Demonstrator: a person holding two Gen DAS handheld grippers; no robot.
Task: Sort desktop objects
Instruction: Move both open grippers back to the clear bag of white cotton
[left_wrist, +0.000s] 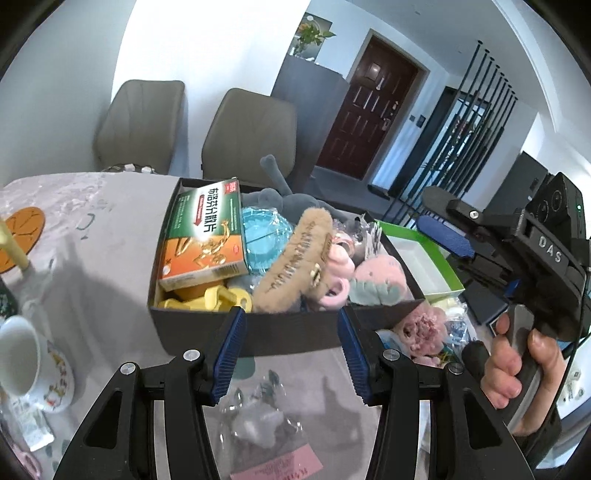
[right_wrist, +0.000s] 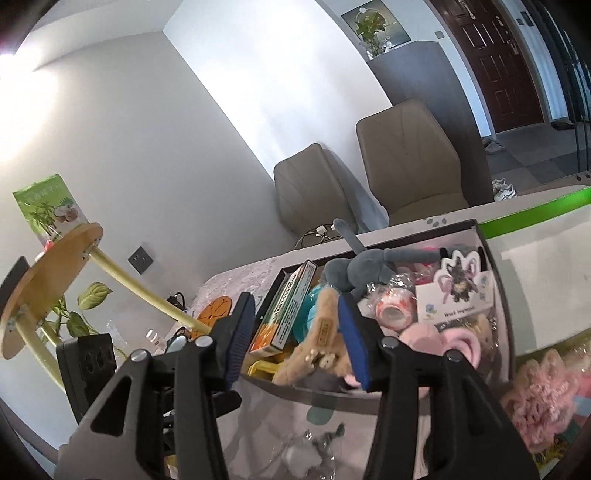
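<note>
A black box (left_wrist: 258, 334) on the table holds several things: a green and orange medicine carton (left_wrist: 203, 236), a brown plush hair claw (left_wrist: 295, 266), a grey plush toy (left_wrist: 284, 195), a teal container (left_wrist: 266, 236) and pink items. My left gripper (left_wrist: 291, 314) stands open just before the box's near wall, with nothing between its blue pads. My right gripper (right_wrist: 295, 301) is open too, above the box's near left corner, with the hair claw (right_wrist: 321, 339) lying in the box beyond it. A hand (left_wrist: 517, 354) holds the right gripper (left_wrist: 443, 218).
A clear bag (left_wrist: 258, 417) lies on the table under the left gripper. A green and white tray (left_wrist: 417, 254) and a pink scrunchie (left_wrist: 421, 328) sit right of the box. At the left are a cup (left_wrist: 22, 354), an orange coaster (left_wrist: 26, 225) and a wooden stand (right_wrist: 55, 273).
</note>
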